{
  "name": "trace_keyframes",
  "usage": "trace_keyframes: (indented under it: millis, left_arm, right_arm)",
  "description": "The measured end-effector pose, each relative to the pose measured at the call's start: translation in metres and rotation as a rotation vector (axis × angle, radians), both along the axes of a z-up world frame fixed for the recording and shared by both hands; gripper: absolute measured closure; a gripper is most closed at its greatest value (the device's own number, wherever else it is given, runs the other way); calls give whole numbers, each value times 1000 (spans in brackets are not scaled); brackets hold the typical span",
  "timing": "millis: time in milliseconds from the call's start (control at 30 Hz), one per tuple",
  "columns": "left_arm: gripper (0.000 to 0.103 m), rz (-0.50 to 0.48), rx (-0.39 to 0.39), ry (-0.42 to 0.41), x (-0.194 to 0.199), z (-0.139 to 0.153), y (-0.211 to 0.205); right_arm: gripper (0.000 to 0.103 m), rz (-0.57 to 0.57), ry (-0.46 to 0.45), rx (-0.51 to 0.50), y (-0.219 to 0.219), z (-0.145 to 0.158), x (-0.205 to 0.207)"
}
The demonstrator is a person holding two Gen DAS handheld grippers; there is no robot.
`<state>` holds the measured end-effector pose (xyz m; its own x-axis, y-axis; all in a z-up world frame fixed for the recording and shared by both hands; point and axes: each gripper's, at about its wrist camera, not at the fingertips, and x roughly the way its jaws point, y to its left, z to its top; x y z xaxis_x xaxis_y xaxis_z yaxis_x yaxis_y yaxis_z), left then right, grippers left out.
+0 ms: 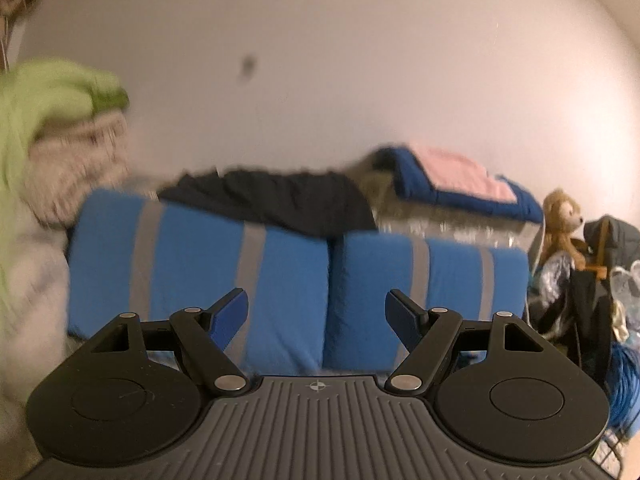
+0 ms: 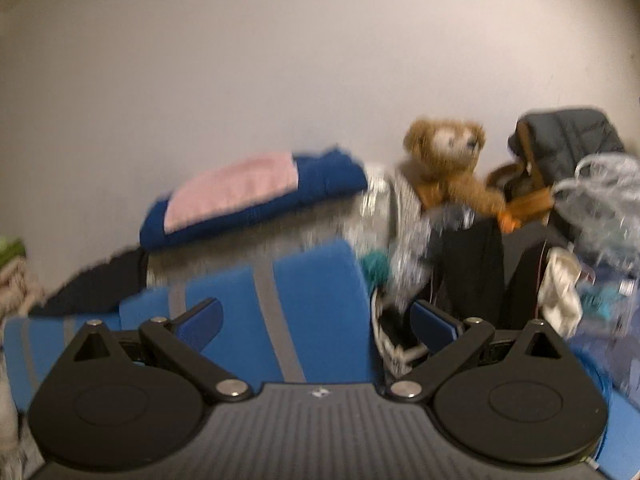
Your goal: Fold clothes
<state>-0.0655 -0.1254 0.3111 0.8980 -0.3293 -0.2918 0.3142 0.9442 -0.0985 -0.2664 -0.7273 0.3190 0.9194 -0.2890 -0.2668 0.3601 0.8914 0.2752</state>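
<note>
Currently both empty: left hand-held gripper (image 1: 316, 312) wide open, right hand-held gripper (image 2: 316, 320) likewise. Black garment (image 1: 276, 200) ahead, long axis crosswise, nearer left.

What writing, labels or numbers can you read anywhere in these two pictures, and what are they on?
None: no words, brands or numbers can be read in either view.
The only sign is a small round crosshair mark on the ribbed grey body of the left gripper, and its blurred twin on the right gripper; neither carries text.
The folded pink and blue clothes and the teddy bear show no readable label.
</note>
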Motion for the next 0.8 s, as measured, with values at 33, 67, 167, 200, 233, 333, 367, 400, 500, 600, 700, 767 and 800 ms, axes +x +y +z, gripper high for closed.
trace_keyframes:
  millis: [33, 67, 167, 200, 233, 333, 367, 400, 500, 600, 700, 767, 800]
  left_arm:
    - [28, -7, 3, 10, 3, -9, -7]
    - [28, -14, 7, 21, 5, -18, -14]
    - [28, -36, 17, 51, 14, -44, -35]
    - [28, -43, 20, 62, 16, -53, -42]
    - [28, -51, 24, 72, 19, -62, -49]
    - [28, -72, 34, 103, 27, -89, -70]
    - [28, -80, 37, 113, 30, -97, -77]
    - [28, -87, 41, 123, 33, -106, -84]
    - [28, -97, 51, 145, 39, -135, -100]
    - [28, -77, 25, 202, 43, -168, -101]
    - [28, -77, 31, 245, 40, -198, -98]
    - [28, -81, 49, 248, 38, -212, -94]
    - [28, -81, 58, 253, 37, -218, -92]
  right_arm:
    - [0, 13, 21, 8, 3, -11, 5]
    - [0, 27, 41, 17, 6, -22, 10]
    - [0, 63, 103, 38, 14, -53, 25]
    - [0, 69, 124, 41, 17, -62, 29]
    - [0, 76, 145, 44, 20, -71, 33]
    - [0, 92, 188, 55, 25, -89, 44]
    - [0, 94, 200, 59, 25, -95, 47]
    - [0, 95, 212, 64, 25, -101, 49]
    - [0, 96, 250, 82, 25, -120, 57]
    - [0, 96, 288, 109, 23, -140, 65]
    - [0, 100, 330, 138, 19, -162, 75]
    - [1, 105, 354, 153, 17, -176, 82]
    - [1, 107, 366, 160, 16, -183, 85]
